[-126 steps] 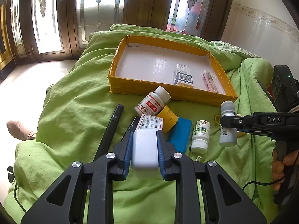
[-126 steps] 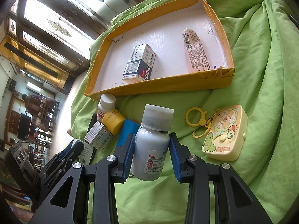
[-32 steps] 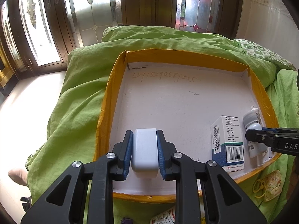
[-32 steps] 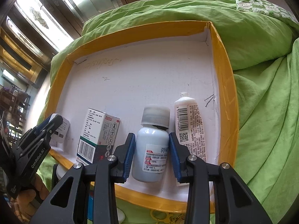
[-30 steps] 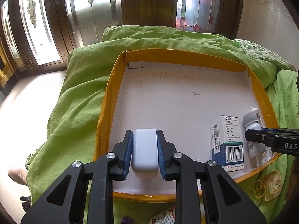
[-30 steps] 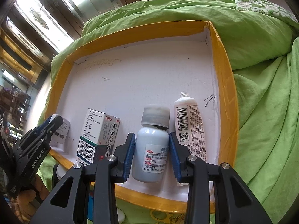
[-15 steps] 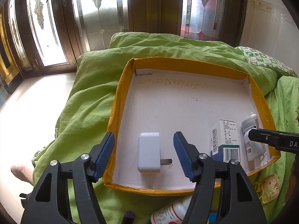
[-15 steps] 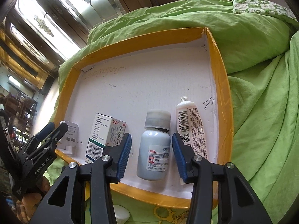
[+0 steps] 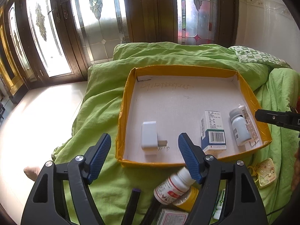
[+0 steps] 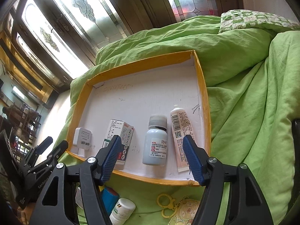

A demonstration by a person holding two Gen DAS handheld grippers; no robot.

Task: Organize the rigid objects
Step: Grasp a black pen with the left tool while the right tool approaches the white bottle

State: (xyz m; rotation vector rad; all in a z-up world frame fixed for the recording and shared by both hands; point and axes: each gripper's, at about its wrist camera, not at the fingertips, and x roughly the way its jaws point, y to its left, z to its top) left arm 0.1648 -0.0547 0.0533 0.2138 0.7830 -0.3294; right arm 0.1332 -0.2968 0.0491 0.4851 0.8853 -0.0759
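I see both grippers angled down over the near edge of the yellow-rimmed cardboard tray (image 9: 120,123). The left gripper (image 9: 144,153) and right gripper (image 10: 151,155) have just been opening; jaws apart, empty. The white plug adapter (image 9: 149,135) and grey medicine bottle (image 10: 155,146) lie free.

we see the tray (image 9: 121,110) far half bare; charger (image 9: 149,135), box (image 9: 212,131), bottle (image 9: 240,127) and tube (image 9: 248,121) crowd its near edge.

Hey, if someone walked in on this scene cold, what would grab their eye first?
Probably the shallow yellow-rimmed cardboard tray on the bright green bedspread, with a white plug adapter, a white and blue medicine box, a grey-capped pale bottle and a white printed tube lined along its near edge. Next, the stained-glass doors behind.
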